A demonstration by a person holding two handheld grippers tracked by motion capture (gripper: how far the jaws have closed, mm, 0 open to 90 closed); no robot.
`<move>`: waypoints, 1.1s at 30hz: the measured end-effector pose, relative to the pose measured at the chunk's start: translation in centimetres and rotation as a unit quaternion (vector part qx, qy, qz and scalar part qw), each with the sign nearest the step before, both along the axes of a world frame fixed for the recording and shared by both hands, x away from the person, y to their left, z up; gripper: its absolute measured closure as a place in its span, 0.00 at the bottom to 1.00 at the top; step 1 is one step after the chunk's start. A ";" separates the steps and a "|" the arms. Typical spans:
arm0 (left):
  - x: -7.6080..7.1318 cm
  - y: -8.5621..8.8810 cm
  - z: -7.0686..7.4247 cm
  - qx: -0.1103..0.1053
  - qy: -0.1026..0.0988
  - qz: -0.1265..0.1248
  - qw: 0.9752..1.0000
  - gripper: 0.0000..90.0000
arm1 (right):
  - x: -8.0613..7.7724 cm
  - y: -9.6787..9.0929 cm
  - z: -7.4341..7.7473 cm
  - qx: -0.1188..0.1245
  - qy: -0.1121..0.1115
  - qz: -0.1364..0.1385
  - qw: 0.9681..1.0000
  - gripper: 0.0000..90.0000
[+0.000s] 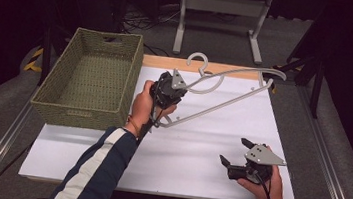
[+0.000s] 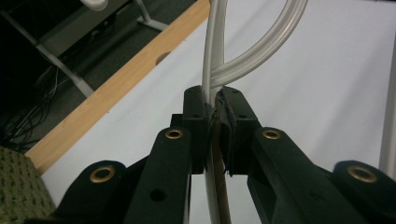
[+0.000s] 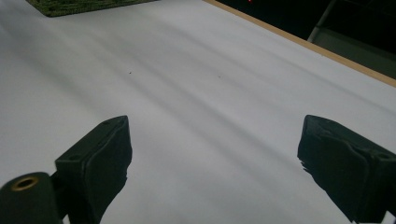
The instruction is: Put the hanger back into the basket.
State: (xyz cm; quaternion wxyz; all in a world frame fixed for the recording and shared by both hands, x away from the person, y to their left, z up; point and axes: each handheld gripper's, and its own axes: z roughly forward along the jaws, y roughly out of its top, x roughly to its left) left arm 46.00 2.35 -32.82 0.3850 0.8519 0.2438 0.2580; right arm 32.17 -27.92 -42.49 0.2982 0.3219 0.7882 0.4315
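Two tools are under my hands, and no brand, label or writing is legible on either of them or on anything else on the desk [image 1: 107, 157]. My left tool [image 1: 182, 86] has its jaws pressed together on the hanger [image 1: 224, 102], a pale grey plastic one. In the left gripper view the black pads [image 2: 232, 122] pinch a thin rod of the hanger [image 2: 212, 56] just where a curved arm branches off it, so the rod runs straight up out of the grip and away from the tool, with more of it passing down between the jaws.

From the high view the hanger is held up off the white desk surface, tilted. Its long axis runs on a diagonal: the straight bar goes from its low end near my left hand [image 1: 142, 106] up and away toward the far right of the desk, where the far tip sits by the wooden back edge. The hook points toward the far edge, just beyond the left tool.

To the left of that hand stands a green woven basket [image 1: 89, 77], its near rim just beside the hanger's low end.

My right tool [image 1: 233, 151] rests at the near right of the desk, well apart from the hanger. Its jaws are spread wide, with bare white desk [image 3: 196, 93] between the pads [image 3: 100, 158].
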 end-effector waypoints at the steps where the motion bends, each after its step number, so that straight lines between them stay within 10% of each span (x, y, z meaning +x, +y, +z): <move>1: -0.2 0.4 0.6 -0.009 0.002 0.001 1.000 0.91 | 0.0 0.0 0.0 0.000 0.000 0.000 1.000 0.12; 24: -1.0 5.5 5.3 0.004 -0.007 0.056 0.998 0.91 | 0.2 0.4 -0.5 0.001 0.019 0.006 1.000 0.12; 33: -0.9 7.9 6.1 0.001 -0.012 0.075 0.997 0.91 | -0.2 0.2 0.0 0.017 -0.017 0.001 1.000 0.12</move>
